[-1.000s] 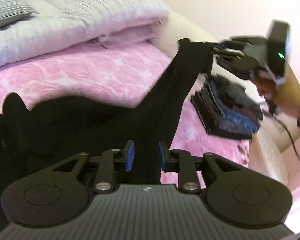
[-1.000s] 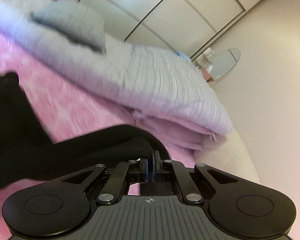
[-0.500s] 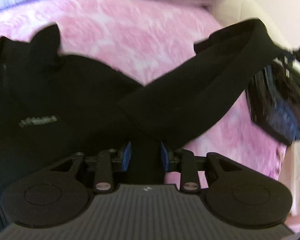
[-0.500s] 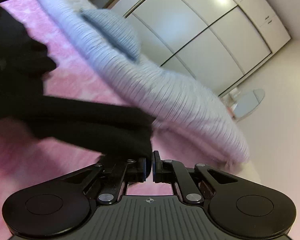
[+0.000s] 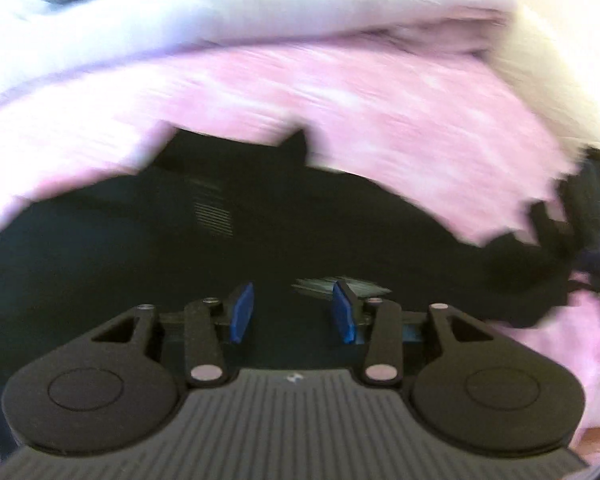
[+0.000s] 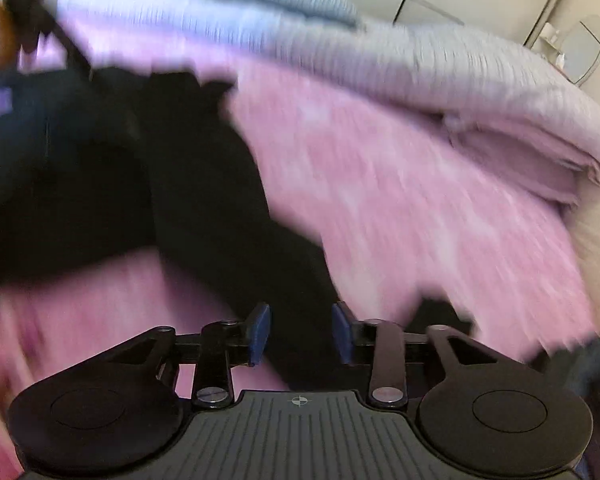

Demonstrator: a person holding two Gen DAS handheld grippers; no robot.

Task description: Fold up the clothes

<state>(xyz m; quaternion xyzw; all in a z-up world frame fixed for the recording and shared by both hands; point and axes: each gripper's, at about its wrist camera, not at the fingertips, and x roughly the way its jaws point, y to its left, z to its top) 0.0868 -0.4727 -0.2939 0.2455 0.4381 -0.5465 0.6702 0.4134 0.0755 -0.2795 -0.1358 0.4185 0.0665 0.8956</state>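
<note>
Both tools are letting go: your left tool point(image 5: 294, 312) and right tool point(image 6: 300, 332) have jaws opening, dark cloth between the blue pads but no longer pinched. That black garment point(image 5: 140, 248) lies spread on the pink bedspread point(image 5: 380, 120), a sleeve point(image 6: 228, 220) laid across it. Draw each tool straight back, so the pads do not snag the cloth and undo the fold.

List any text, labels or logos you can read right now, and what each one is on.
No text can be read in either view.
Black garment: pale printed mark, smeared by motion blur, unreadable.
Same garment: light patch, perhaps a tag, beside the left gripper, blurred, unreadable.
Gripper bodies: a small emblem each, no letters.
</note>
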